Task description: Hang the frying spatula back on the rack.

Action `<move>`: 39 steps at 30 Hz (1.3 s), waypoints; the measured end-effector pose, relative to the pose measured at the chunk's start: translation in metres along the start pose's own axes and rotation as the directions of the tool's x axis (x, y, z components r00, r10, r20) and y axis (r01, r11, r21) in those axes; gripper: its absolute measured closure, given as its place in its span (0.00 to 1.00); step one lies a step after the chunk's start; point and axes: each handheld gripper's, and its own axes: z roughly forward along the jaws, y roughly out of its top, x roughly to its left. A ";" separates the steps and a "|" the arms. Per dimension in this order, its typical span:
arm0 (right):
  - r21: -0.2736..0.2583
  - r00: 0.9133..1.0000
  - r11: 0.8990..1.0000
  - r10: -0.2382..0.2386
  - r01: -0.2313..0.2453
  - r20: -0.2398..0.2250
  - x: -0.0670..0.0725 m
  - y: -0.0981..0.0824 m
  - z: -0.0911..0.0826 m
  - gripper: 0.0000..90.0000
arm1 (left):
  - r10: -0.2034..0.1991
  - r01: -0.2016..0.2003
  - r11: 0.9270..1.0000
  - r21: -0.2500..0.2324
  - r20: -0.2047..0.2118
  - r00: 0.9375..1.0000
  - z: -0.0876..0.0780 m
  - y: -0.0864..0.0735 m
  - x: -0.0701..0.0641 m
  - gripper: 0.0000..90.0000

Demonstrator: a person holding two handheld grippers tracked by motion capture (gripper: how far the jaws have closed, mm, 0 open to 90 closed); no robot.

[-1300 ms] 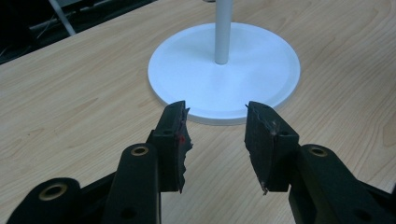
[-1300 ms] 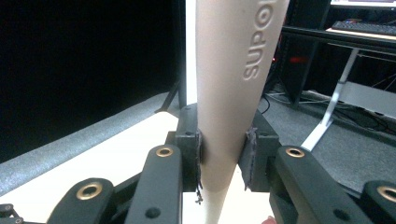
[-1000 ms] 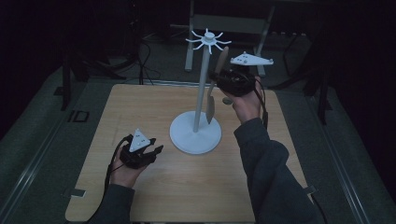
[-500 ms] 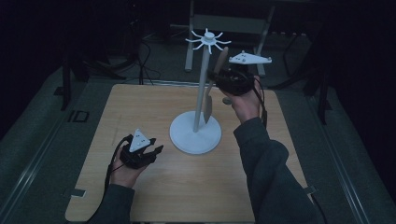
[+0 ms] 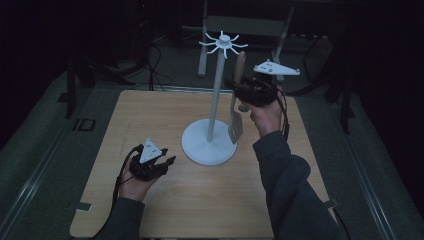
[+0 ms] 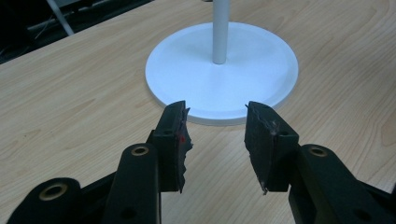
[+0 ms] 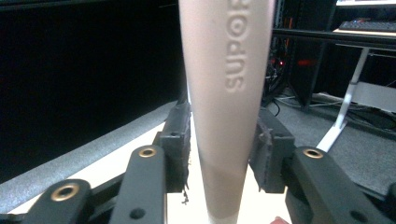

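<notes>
A white stand (image 5: 216,95) with a ring of hooks (image 5: 223,42) at its top rises from a round base (image 5: 209,142) at mid-table. My right gripper (image 5: 245,92) is raised just right of the pole and is shut on the beige handle (image 7: 226,70) of a spatula. The spatula (image 5: 235,122) hangs upright with its flat blade down, near the base, and its handle tip is below the hooks. My left gripper (image 5: 167,161) rests low on the table left of the base, open and holding nothing (image 6: 215,112). The base (image 6: 222,70) lies just beyond its jaws.
The wooden table (image 5: 150,115) stands on a dark mat, with dark floor around it. Cables (image 5: 150,70) and a grey metal frame (image 5: 250,25) sit behind the far edge. Each gripper trails a cable along the forearm.
The spatula's blade has swung slightly right, away from the pole, still in my right gripper. The left gripper has not moved.
</notes>
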 end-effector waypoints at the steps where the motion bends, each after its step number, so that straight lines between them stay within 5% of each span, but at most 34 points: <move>1: -0.002 1.000 1.000 0.003 -0.003 -0.001 0.000 -0.001 -0.001 0.67 | 0.000 0.000 1.000 0.000 0.000 1.000 0.000 0.000 0.000 0.66; 12: -0.045 1.000 0.999 -0.001 0.001 0.001 -0.003 -0.005 -0.010 0.49 | 0.001 -0.001 1.000 0.003 0.003 1.000 0.002 0.000 -0.001 0.66; 17: -0.018 0.999 0.999 -0.039 0.039 0.016 0.000 -0.007 -0.011 0.33 | 0.003 -0.003 1.000 0.003 0.002 1.000 0.001 0.000 -0.001 0.66; 26: 0.000 0.999 0.999 -0.034 0.034 0.012 -0.005 -0.012 -0.015 0.17 | -0.001 0.001 1.000 0.002 -0.002 1.000 0.001 -0.001 0.000 0.66; 39: 0.004 1.000 1.000 -0.030 0.030 0.002 -0.013 -0.026 -0.030 0.16 | -0.005 0.005 1.000 0.006 -0.005 1.000 0.001 -0.002 0.002 0.65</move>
